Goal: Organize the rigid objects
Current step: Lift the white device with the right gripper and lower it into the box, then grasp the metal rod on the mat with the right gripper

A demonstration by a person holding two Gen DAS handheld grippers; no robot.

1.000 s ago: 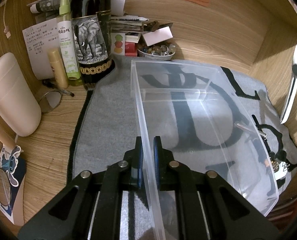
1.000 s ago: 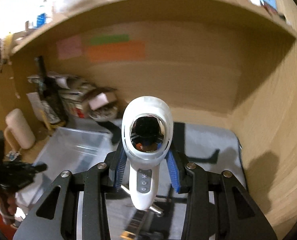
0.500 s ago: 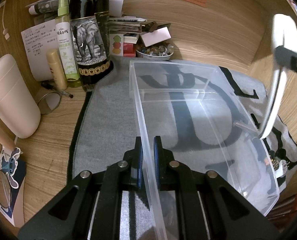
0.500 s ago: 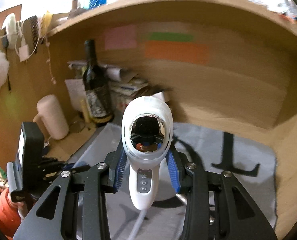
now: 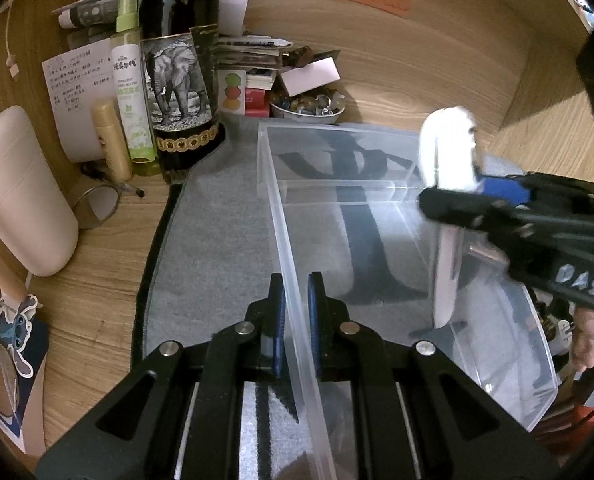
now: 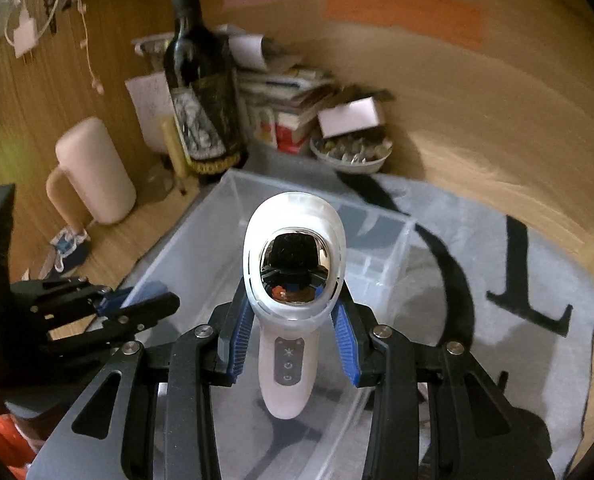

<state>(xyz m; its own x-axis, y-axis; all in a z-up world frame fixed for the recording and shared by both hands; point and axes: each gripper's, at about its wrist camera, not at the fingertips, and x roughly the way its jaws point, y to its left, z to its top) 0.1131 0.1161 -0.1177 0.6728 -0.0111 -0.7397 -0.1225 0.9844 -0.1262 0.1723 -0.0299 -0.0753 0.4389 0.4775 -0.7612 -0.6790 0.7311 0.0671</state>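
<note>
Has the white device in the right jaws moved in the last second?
Yes. In the left wrist view the white handheld device has swung from beside the wooden side wall leftward, over the clear plastic bin.

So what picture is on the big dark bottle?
A black-and-white elephant on the bottle label, clearest in the left wrist view.

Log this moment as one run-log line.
left gripper: shut on bin wall | right gripper: holding white device above bin | device: not released
</note>
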